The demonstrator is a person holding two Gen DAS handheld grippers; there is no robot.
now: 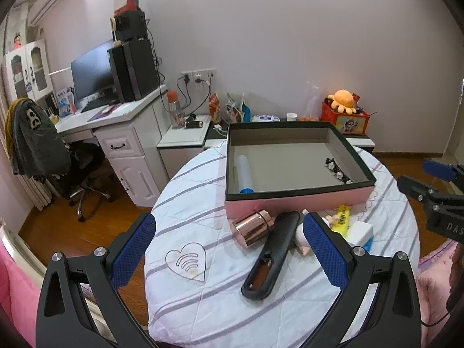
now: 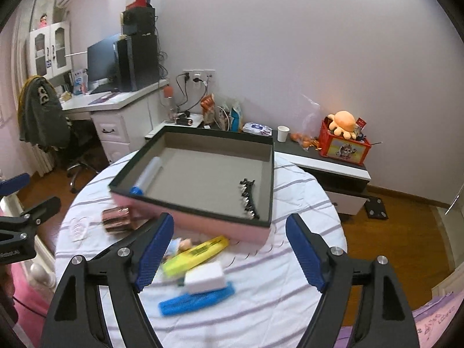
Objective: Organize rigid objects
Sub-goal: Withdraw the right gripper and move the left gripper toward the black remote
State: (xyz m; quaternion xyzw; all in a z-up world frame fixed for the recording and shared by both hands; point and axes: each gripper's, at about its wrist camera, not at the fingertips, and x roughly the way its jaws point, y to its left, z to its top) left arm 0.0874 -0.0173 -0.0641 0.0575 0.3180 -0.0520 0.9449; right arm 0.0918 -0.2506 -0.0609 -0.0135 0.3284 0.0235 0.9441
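- Currently both tools are hovering above the round table (image 1: 185, 313) with nothing between their blue pads: the left gripper (image 1: 229, 249) is standing wide open, and the right gripper (image 2: 229, 249) is spread open too, empty.
- Sitting on the far half of the table, the pink box (image 2: 220, 226) is already holding a clear tube with a blue cap (image 2: 148, 177) along its left wall and a black beaded clip (image 2: 248, 200) by its right wall.
- Waiting on the cloth just near the box's front wall, from left to right, are a rose-gold canister (image 1: 253, 228), a long black case (image 1: 272, 252), a small doll figure (image 2: 181, 245), a yellow highlighter (image 2: 197, 256), a white block (image 2: 204, 281) and a blue comb (image 2: 197, 300).
- The canister is lying on its side, looking smooth and shiny, so it is probably going to roll and slip; pinching across its round body near the middle seems safest.
- The black case is looking stiff and light; taking it across its narrow width at mid-length should keep it balanced.
- The highlighter is resting partly against the doll, so gripping its free right end is likelier to avoid dragging the doll.
- The white block is sitting on the comb, so it should be lifted first by its short sides; the flat comb is offering little height to grab.
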